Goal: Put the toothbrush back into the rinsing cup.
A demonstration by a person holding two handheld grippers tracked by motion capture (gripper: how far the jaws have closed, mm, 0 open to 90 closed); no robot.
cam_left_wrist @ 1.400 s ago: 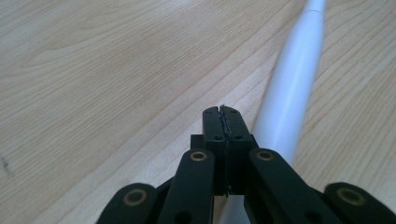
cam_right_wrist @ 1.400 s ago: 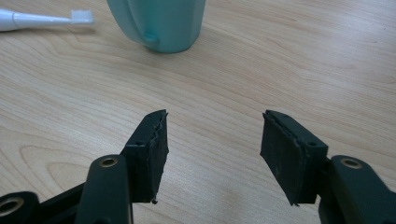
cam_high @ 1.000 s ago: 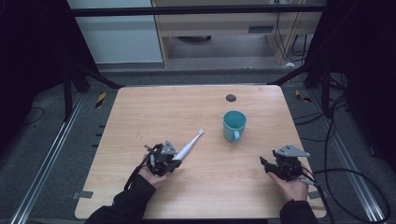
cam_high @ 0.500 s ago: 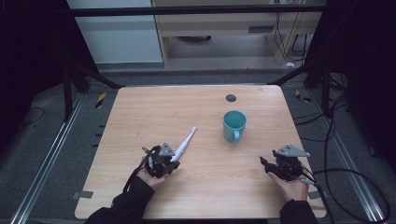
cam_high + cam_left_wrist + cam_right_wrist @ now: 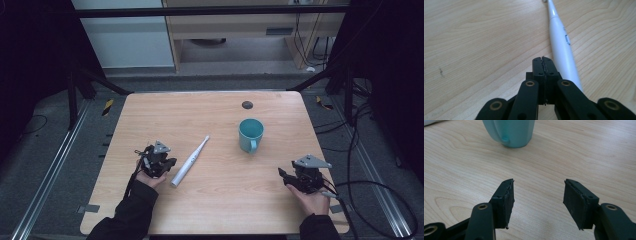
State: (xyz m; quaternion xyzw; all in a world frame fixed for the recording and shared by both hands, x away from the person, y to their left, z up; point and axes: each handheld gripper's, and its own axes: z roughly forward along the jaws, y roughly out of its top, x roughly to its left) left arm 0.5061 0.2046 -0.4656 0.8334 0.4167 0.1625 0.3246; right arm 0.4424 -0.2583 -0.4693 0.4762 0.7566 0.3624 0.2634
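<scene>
Left tool (image 5: 543, 62) clenched on nothing, white toothbrush (image 5: 561, 47) laid flat on the wooden surface (image 5: 210, 210) just beside its right — not held, right tool (image 5: 537, 195) spread apart and empty, teal mug (image 5: 510, 132) stood ahead of it, well apart.

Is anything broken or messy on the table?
Nothing is spilled. The teal mug stands upright and the white electric toothbrush lies flat on the table. Only the right gripper has rough, chipped pad edges.
</scene>
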